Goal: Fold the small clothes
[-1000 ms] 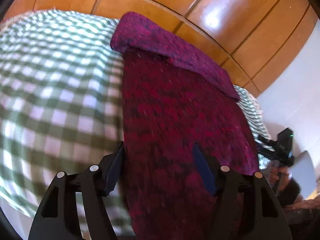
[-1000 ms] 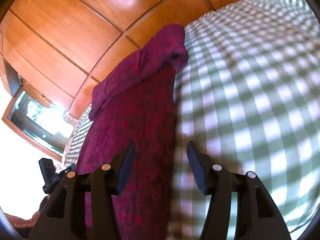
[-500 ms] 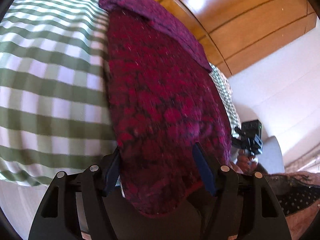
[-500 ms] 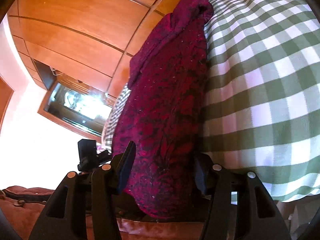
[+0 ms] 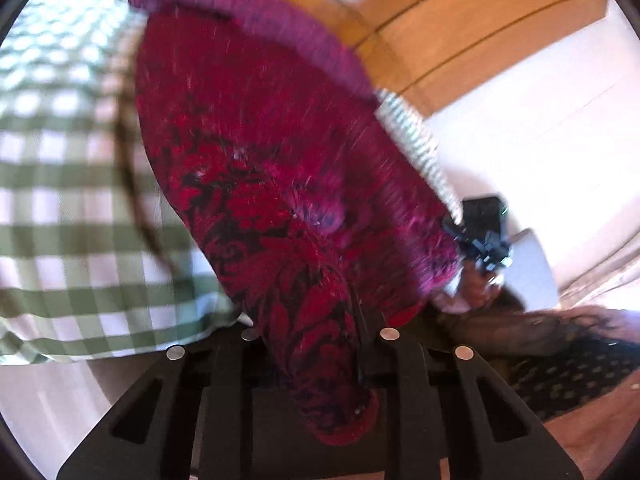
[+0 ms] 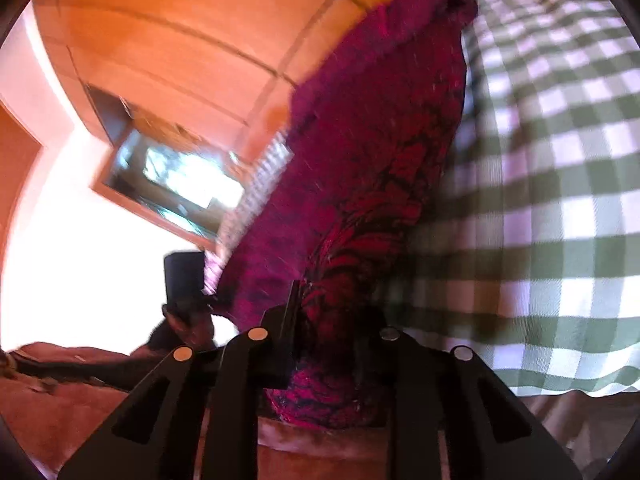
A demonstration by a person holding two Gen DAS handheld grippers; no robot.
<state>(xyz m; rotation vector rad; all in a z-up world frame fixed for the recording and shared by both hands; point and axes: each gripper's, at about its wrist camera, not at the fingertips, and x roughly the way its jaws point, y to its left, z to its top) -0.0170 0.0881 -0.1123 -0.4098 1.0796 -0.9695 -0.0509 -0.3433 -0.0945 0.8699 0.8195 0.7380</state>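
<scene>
Left tongs, right tongs closing on garment.

surface: green-white checked cloth | on it — crimson knitted garment, near end lifted

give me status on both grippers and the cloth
Left gripper closing on red cloth edge. Right gripper closing on same. Cloth on checked sheet. Nothing in way.

Garment on checked cloth; wooden panelling behind
</scene>
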